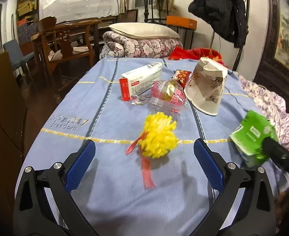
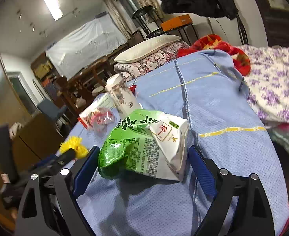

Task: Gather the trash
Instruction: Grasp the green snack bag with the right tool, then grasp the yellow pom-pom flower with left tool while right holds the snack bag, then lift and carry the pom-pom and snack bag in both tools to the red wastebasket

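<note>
Two jaws wide; green carton (image 2: pixel 144 147) between right's.

The blue bed cover (image 1: pixel 109 118) carries dark lettering near its left edge; the lower word reads "freedom", and the word above it is too blurred to read. The green and white carton (image 2: pixel 144 143) shows large Chinese characters on its green top, a small red-framed label that seems to read "统一", and a block of fine print too small to read. The white and red box (image 1: pixel 140 82) has a barcode and a red label, both unreadable.
</note>
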